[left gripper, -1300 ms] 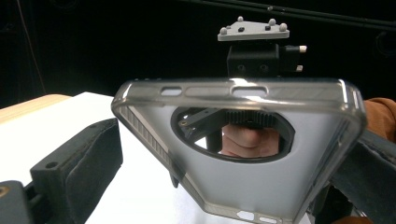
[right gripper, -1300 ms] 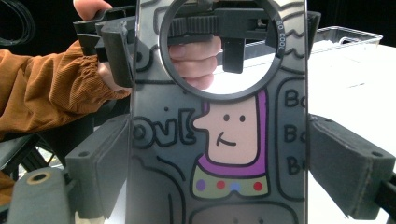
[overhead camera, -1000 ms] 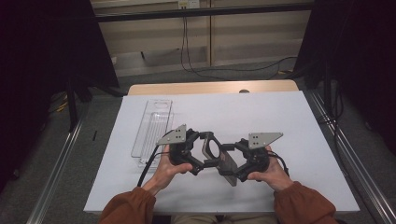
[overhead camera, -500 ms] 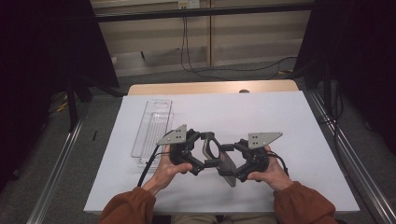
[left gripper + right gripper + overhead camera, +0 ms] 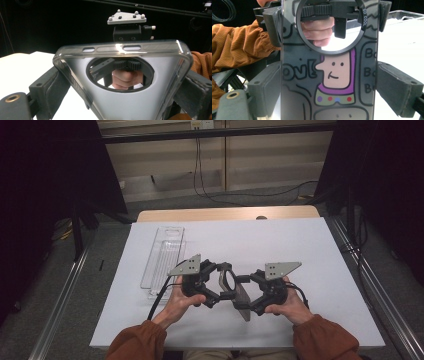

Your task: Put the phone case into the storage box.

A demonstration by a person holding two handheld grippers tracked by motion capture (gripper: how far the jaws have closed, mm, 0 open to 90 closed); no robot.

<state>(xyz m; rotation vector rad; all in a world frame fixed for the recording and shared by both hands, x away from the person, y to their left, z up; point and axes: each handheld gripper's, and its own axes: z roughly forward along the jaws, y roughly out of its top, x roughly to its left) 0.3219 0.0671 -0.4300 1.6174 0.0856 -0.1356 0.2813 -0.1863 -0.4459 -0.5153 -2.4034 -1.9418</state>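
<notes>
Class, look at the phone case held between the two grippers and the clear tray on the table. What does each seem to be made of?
Phone case: probably soft plastic, with clear glossy edges that catch light, a printed cartoon back and a dark ring around a round opening.
Tray: likely rigid clear plastic, since the white table shows through its ribbed floor.

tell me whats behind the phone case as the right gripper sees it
Through the round hole in the phone case show the left gripper and the hand holding it. The printed back covers everything else behind.

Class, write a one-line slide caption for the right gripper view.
Cartoon-printed phone case held upright between the right gripper jaws, the left gripper clamping its ringed top end.
</notes>
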